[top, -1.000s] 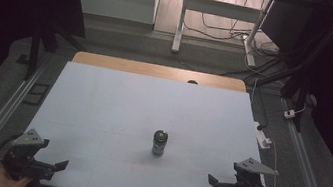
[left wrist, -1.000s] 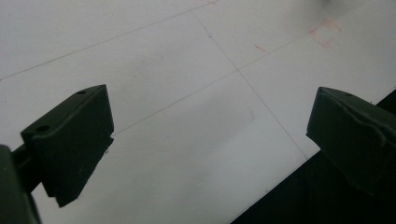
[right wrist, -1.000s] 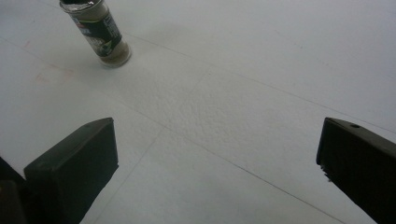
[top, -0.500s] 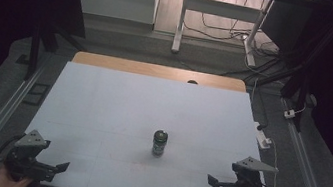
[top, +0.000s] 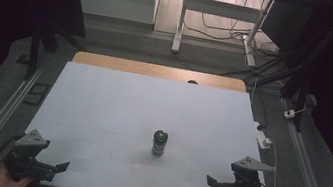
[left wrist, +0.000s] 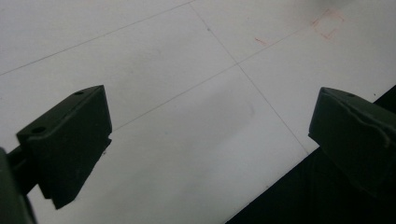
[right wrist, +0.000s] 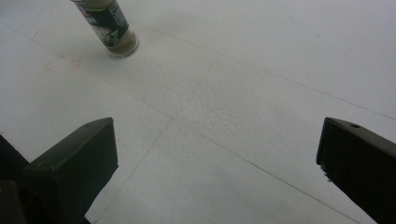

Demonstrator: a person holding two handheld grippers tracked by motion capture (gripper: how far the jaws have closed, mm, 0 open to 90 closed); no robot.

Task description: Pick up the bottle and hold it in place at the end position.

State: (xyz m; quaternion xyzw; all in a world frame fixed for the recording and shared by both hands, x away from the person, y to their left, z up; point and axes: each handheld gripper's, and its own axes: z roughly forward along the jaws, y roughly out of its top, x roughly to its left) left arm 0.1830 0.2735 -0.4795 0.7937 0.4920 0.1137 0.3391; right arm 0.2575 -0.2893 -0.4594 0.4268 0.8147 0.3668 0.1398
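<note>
One spice jar [top: 159, 143] upright, lid up.

A broad white table top [top: 116, 111] with faint seams, a bare wooden strip [top: 158, 70] along its far edge. Beyond it, white desk legs [top: 181, 20] over tangled cables [top: 226, 24]. A small white block, possibly a power strip [top: 263, 138], sits right.

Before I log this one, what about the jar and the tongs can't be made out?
- Jar label: too small in the high view, blurred in the right gripper view.
- Jar lid: cut off by the top edge of the right gripper view.
- Left tongs: the right-hand jaw runs past the frame's edge.
- Hands: cropped at the high view's bottom edge.
</note>
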